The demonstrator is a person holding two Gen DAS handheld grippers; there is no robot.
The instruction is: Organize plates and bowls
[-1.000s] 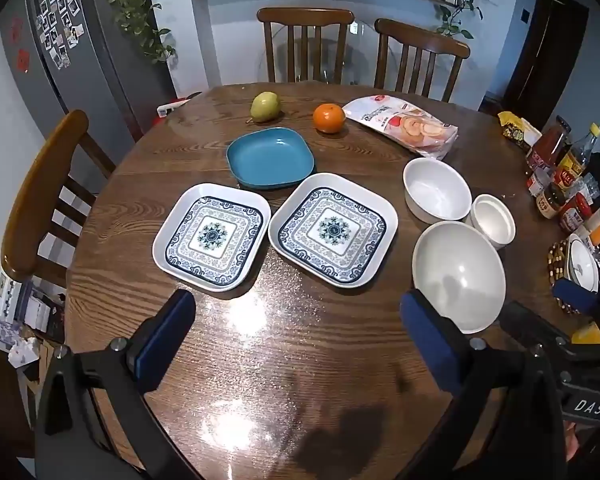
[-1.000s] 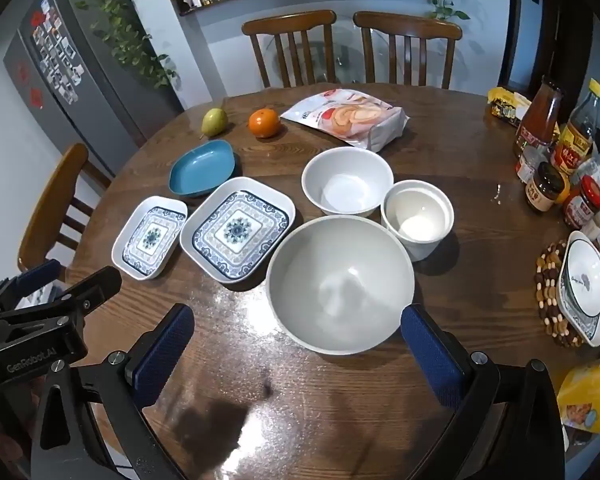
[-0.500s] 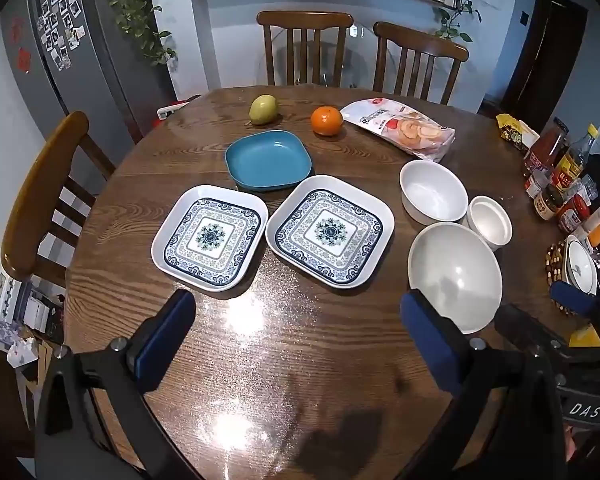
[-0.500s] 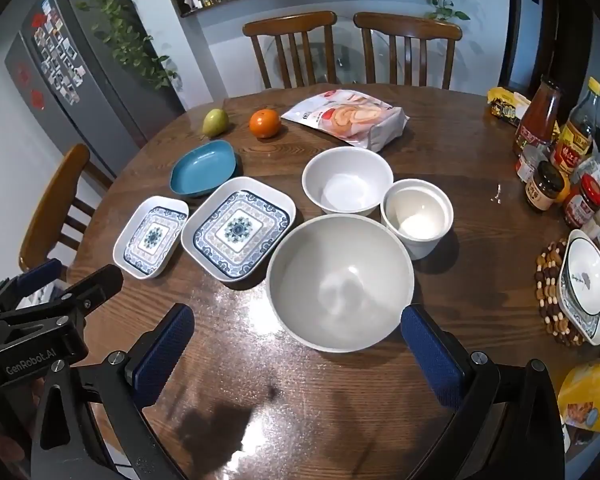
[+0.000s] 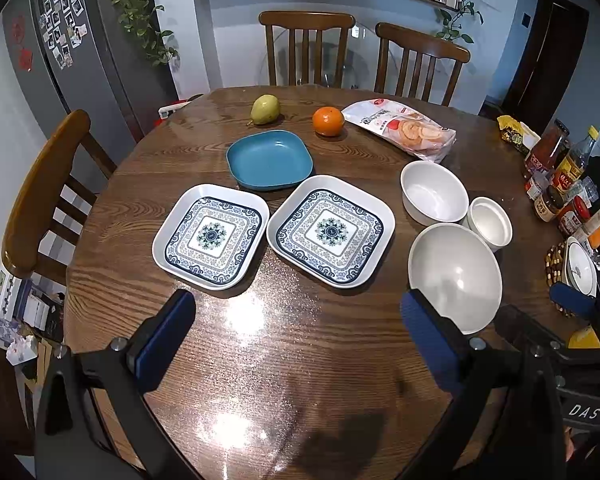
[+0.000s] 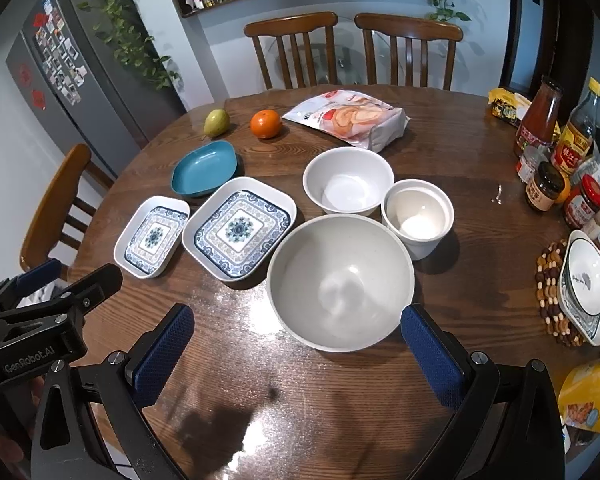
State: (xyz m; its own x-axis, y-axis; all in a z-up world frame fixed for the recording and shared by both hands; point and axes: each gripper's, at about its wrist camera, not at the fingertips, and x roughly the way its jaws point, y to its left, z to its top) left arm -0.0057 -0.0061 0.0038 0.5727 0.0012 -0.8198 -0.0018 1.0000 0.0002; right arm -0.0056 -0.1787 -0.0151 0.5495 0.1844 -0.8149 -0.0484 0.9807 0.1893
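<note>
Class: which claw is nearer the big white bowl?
Right. The right claw hangs open just in front of the big white bowl, its right fingertip by the rim. The left claw is open further left, below the patterned plates.

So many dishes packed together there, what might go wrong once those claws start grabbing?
The three white bowls sit almost touching: lifting the large white bowl might knock the small white cup. The two patterned plates lie edge to edge, so fingers may nudge the neighbour. The glossy table could let dishes slide.
</note>
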